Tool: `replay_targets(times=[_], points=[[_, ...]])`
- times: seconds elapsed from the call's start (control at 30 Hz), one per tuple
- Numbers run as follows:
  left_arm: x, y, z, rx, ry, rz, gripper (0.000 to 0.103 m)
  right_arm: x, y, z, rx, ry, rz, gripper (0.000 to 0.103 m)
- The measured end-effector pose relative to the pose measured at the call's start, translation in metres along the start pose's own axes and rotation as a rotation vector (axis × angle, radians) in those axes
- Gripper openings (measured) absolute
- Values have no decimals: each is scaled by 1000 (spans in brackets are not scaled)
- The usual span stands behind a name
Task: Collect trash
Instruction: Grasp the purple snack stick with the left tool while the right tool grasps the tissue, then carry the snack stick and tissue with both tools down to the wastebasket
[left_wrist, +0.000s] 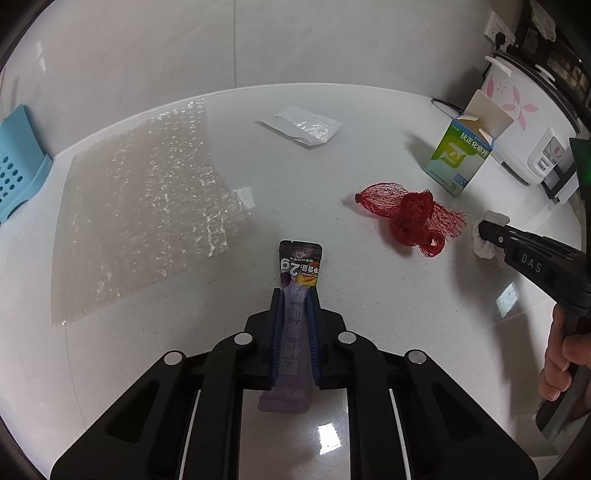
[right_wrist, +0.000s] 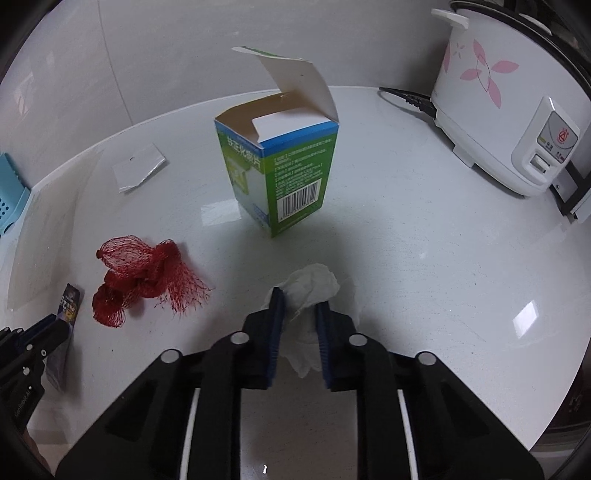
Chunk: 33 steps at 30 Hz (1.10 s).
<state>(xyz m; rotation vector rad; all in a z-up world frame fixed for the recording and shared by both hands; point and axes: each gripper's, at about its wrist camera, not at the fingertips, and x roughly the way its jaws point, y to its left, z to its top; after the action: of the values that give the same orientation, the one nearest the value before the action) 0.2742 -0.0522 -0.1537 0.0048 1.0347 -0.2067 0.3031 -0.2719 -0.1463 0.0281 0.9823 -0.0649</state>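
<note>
A thin, limp snack wrapper (left_wrist: 300, 269) is pinched mid-length in the closed left gripper (left_wrist: 295, 295) above the counter (left_wrist: 369, 325). A soft, crumpled tissue (right_wrist: 310, 291), likely weightless, is clamped by the right gripper (right_wrist: 300, 301).

left gripper (left_wrist: 295, 295) clamped on a purple wrapper (left_wrist: 300, 266), tip toward 12 o'clock. bubble wrap (left_wrist: 144, 206) at 10 o'clock. red net (left_wrist: 410, 218) at 2 o'clock, right gripper (left_wrist: 484, 230) beside it on a tissue (left_wrist: 485, 251).

Net bag (right_wrist: 144, 275) left of carton (right_wrist: 284, 184)
</note>
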Motion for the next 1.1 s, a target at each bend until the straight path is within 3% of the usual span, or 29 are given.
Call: replay_targets(times=[0.03,0.63,1.1], points=[[-1,0,0,0,-2,2,2,-2,-2,1,12,-4,3,10],[-33,-3,-16,-30,-26,-2,2,-52,-12,-17,15,-49,58,8],[-84,-13,-33,-51,-83,21,2,-107,-13,-32,-21,-105,109,8]])
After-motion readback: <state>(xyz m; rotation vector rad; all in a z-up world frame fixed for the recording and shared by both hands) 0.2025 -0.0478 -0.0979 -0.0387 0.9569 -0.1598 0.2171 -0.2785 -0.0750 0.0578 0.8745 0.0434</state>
